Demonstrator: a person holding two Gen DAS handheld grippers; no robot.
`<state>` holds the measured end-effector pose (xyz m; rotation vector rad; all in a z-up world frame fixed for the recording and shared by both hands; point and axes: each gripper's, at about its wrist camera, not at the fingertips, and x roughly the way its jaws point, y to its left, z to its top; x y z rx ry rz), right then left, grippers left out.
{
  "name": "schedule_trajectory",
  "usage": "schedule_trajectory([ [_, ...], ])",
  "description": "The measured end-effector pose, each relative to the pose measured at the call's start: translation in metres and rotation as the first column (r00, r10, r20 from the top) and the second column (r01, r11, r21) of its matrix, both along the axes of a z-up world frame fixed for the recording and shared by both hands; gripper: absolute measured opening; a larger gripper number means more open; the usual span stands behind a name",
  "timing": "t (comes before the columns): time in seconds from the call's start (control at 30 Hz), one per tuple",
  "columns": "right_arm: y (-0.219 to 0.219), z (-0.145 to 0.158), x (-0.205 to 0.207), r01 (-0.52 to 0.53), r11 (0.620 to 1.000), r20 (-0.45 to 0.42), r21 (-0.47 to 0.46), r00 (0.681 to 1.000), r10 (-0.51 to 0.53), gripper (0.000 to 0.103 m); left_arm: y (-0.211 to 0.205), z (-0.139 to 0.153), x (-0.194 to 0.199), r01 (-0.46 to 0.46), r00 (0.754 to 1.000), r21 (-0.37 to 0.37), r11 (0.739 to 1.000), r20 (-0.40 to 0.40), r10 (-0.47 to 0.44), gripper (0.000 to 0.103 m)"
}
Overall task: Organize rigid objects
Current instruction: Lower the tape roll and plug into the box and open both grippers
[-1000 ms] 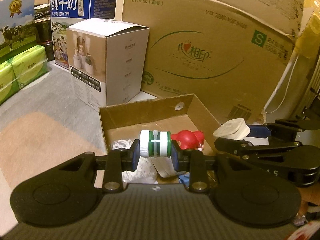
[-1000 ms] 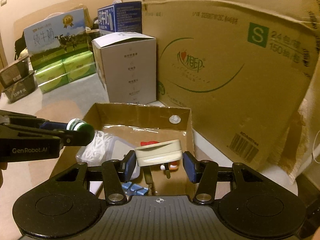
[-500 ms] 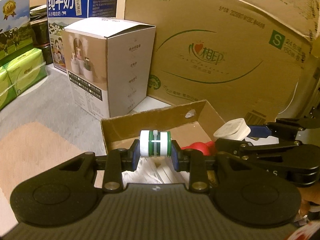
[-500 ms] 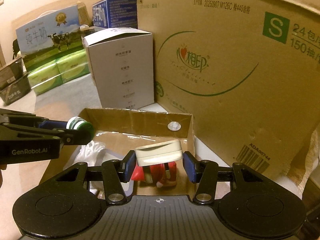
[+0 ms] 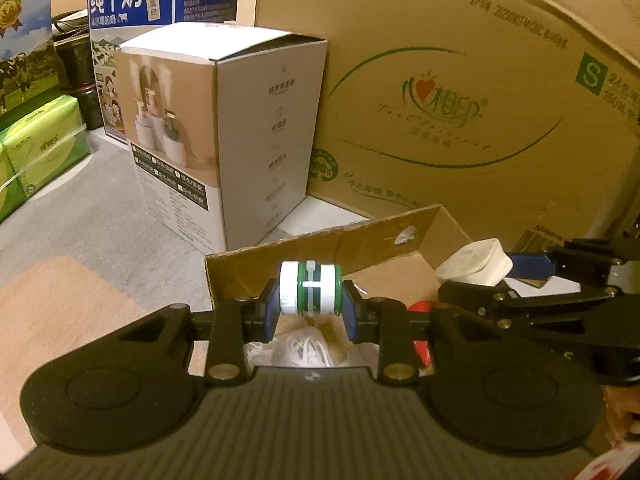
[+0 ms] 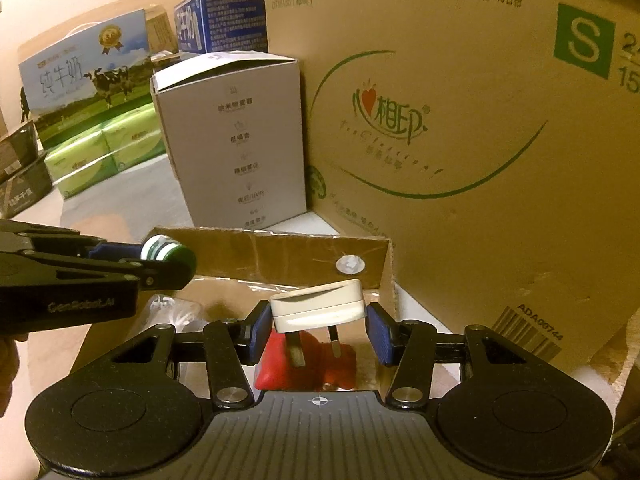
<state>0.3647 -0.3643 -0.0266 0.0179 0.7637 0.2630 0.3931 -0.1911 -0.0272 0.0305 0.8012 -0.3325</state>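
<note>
Nearest, at lower centre of the left wrist view: left gripper (image 5: 311, 300) closed narrow on a green-and-white cap bundle (image 5: 311, 294), pads pressed flat on its two end faces. Bound with a white zip tie; long axis laid across the frame, left to right, in line with the jaws. Judged light, stiff and smooth-sided, so likely to roll or slip if pinched on the round wall; best taken by the flat ends, as here. At lower centre of the right wrist view: right gripper (image 6: 318, 322) closed at middling width on a white plug (image 6: 318, 306), pads on its short ends. Long axis again across the frame, flat face up and slightly tilted, metal prongs pointed down. Judged light, hard and glossy; body the place to hold, never the prongs. Both pieces hung above an open cardboard tray (image 6: 280, 258), touching nothing in it. Just below the plug, a red toy (image 6: 308, 364); left of that, under the bundle, a clear plastic bag (image 5: 308, 344) of white bits. Beyond the tray's far wall, a grey-white product box (image 5: 224, 128) at centre left, hard against a large brown carton (image 6: 480, 160) across the right. Farthest, upper left: milk cartons (image 6: 88, 76) and green tissue packs (image 6: 104, 152).
</note>
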Motion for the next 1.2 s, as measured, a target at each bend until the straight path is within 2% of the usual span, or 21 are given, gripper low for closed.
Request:
schedule_trajectory([
  [0.1, 0.000, -0.002, 0.001, 0.003, 1.000, -0.003, 0.006, 1.000, -0.003, 0.051, 0.002, 0.000, 0.000, -0.005, 1.000, 0.004, 1.000, 0.014, 0.005, 0.035],
  [0.53, 0.002, 0.000, 0.004, 0.006, 1.000, -0.001, 0.014, 1.000, -0.006, 0.051, 0.014, -0.005, -0.018, -0.005, 1.000, 0.002, 1.000, -0.005, 0.006, 0.035],
  [1.03, 0.007, 0.001, 0.010, 0.006, 1.000, 0.001, 0.027, 1.000, -0.006, 0.051, 0.013, -0.003, -0.018, 0.008, 1.000, 0.011, 1.000, 0.011, -0.008, 0.035],
  [1.13, 0.007, -0.001, 0.014, 0.010, 0.999, 0.000, 0.042, 1.000, -0.010, 0.051, 0.014, -0.004, -0.018, 0.003, 1.000, 0.015, 1.000, 0.013, -0.003, 0.035],
  [1.2, 0.004, -0.002, 0.016, 0.014, 0.996, 0.006, 0.086, 1.000, -0.014, 0.051, 0.016, -0.005, -0.019, 0.001, 1.000, 0.017, 1.000, 0.016, -0.001, 0.035],
])
